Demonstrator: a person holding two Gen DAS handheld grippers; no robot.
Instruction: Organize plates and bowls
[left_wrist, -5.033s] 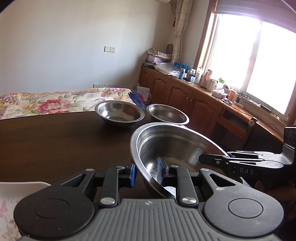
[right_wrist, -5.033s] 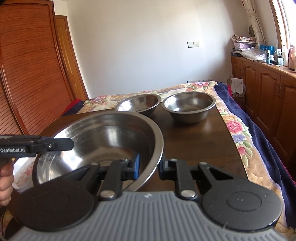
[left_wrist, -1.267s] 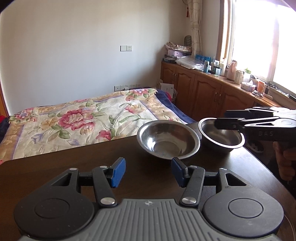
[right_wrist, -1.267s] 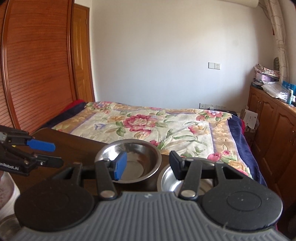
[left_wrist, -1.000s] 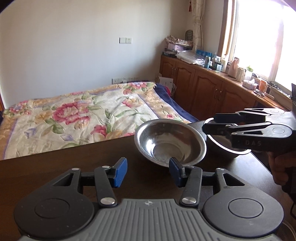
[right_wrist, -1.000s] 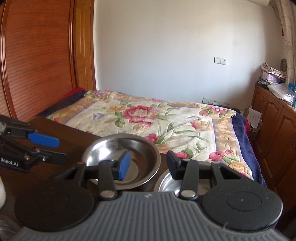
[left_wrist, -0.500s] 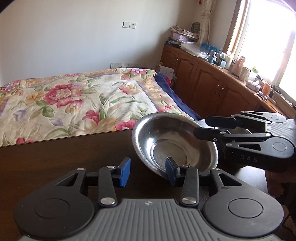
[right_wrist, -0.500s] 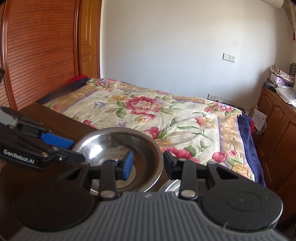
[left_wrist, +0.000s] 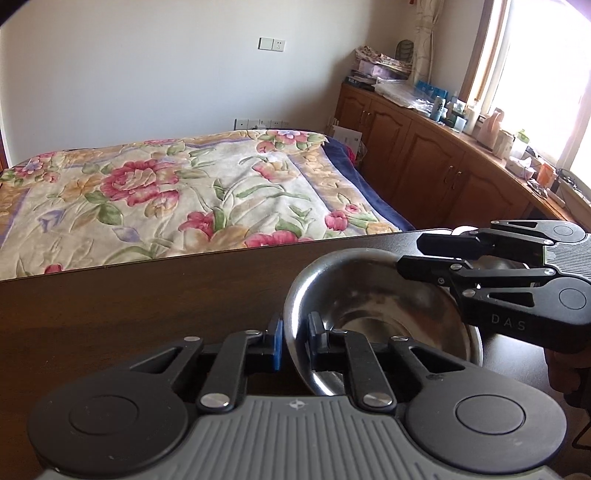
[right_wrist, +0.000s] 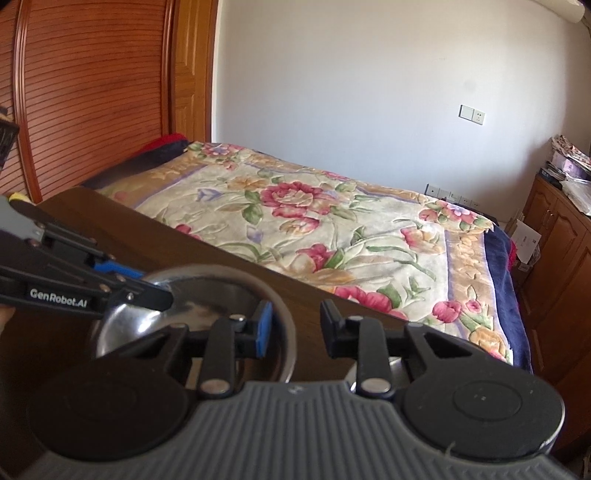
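The left gripper (left_wrist: 294, 341) pinches the near rim of the bowl (left_wrist: 373, 302) on the bench (left_wrist: 147, 291); the right gripper (right_wrist: 291, 328) straddles its right rim, wide. Next: lift and nest it.

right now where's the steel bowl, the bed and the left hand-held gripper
steel bowl (left_wrist: 373, 295): left wrist view, inner wall
bed (left_wrist: 192, 199): left wrist view, middle of the floral cover
left hand-held gripper (left_wrist: 295, 341): left wrist view, between the fingertips straddling the bowl's rim

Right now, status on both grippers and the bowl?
Left gripper shut on steel bowl rim. Right gripper open, straddling far rim. Second bowl close behind.
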